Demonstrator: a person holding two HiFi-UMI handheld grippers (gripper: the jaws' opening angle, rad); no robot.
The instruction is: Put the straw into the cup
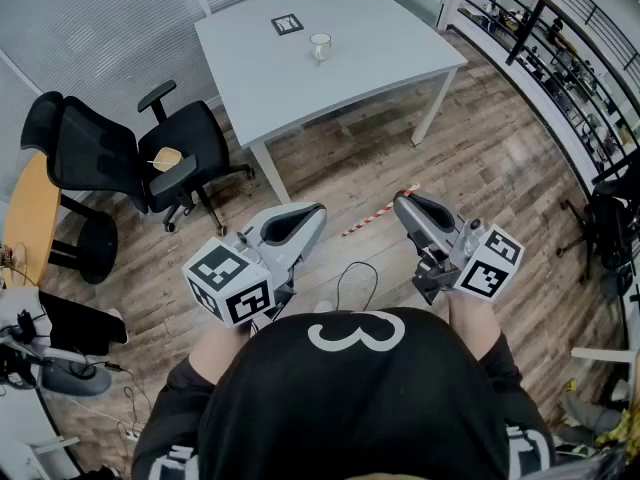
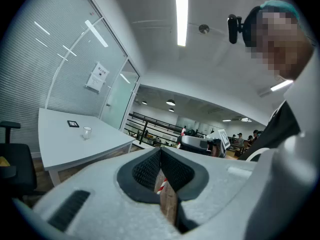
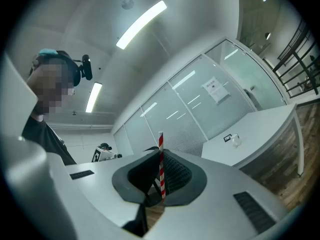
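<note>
Straw (image 1: 372, 219) was clamped in the right gripper (image 1: 402, 200) tips, left gripper (image 1: 316, 212) jaws together on nothing beside it; cup (image 1: 320, 45) stood well ahead of both on the table (image 1: 400, 58), so carry step, next needs approach and tip-over-rim alignment.

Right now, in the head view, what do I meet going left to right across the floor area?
wooden tabletop → office chair → left gripper → straw → right gripper. The cup, farther back, lines up with the left gripper, so it is left out.
</note>
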